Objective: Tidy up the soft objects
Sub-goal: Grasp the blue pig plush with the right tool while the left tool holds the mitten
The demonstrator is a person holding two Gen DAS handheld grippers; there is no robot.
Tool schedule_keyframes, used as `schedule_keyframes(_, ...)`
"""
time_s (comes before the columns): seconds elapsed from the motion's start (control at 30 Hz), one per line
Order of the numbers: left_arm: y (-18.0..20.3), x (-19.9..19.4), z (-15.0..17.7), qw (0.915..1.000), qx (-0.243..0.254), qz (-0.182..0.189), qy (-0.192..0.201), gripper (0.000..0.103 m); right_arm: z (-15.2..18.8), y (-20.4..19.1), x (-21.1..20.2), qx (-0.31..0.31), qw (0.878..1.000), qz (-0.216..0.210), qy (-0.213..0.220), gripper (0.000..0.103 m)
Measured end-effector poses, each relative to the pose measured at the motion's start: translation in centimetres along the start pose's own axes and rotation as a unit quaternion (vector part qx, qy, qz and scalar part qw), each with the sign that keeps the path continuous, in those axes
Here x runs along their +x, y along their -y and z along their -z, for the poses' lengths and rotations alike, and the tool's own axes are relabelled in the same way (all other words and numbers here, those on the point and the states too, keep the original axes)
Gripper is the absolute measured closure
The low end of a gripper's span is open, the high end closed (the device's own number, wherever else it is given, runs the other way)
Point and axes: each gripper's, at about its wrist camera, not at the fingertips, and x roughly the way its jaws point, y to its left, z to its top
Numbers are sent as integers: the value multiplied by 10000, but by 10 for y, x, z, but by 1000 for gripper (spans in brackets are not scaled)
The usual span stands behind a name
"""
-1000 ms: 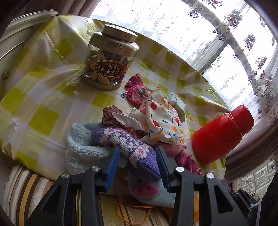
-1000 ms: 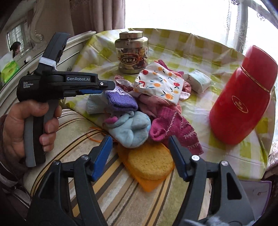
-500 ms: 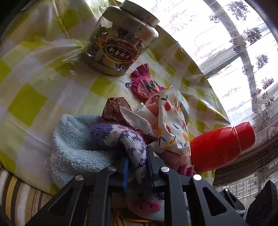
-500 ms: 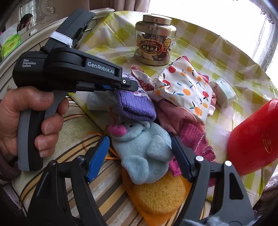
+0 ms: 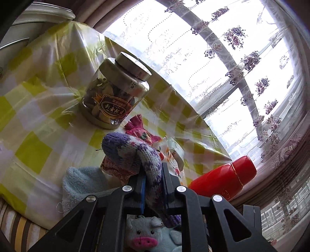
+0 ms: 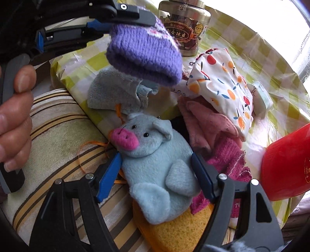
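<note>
A purple knitted sock point(image 5: 133, 149) hangs lifted above the pile, with my left gripper point(image 5: 153, 174) shut on it. In the right wrist view the sock point(image 6: 143, 52) dangles at the top from the left gripper point(image 6: 135, 17), held by a person's hand point(image 6: 13, 116). Below it a light blue plush pig point(image 6: 155, 155) lies face up at the table's edge, partly on a yellow sponge point(image 6: 174, 232). My right gripper point(image 6: 155, 157) is open and straddles the pig's body, a blue pad on each side. The pig point(image 5: 143, 232) also shows under the left gripper.
The pile holds a light blue towel point(image 6: 114, 91), a fruit-print pouch point(image 6: 219, 77), a pink cloth point(image 6: 207, 122) and a magenta knit point(image 6: 226, 159). A jar point(image 5: 114, 97) stands behind, a red flask point(image 6: 286, 164) at the right. A striped cushion point(image 6: 54, 139) lies beside the checked tablecloth point(image 5: 38, 116).
My left gripper closed on the purple sock and lifted it off the pile. My right gripper came down and closer, from above the sponge to around the pig.
</note>
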Motion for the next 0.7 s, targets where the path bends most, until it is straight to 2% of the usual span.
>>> schedule_keyframes(0.03, 0, -2, -1, 10000, 5, 24, 38, 89, 0, 0, 2, -4, 10000, -7, -31, 26)
schedule_keyframes(0.1, 0, -2, -1, 10000, 4, 51, 70, 89, 1, 0, 3, -12, 10000, -32, -49, 34)
schedule_keyframes(0.17, -1, -5, 0, 10000, 17, 38, 86, 89, 2, 2, 4, 31, 9999, -82, -60, 51)
schedule_keyframes(0.33, 1, -7, 3, 9999, 104, 5, 128, 89, 9, 6, -5, 107, 9998, -153, 108, 69)
schedule_keyframes(0.7, 18, -17, 10, 9990, 356, 8, 254, 89, 28, 25, -60, 795, 9922, -235, 932, 71)
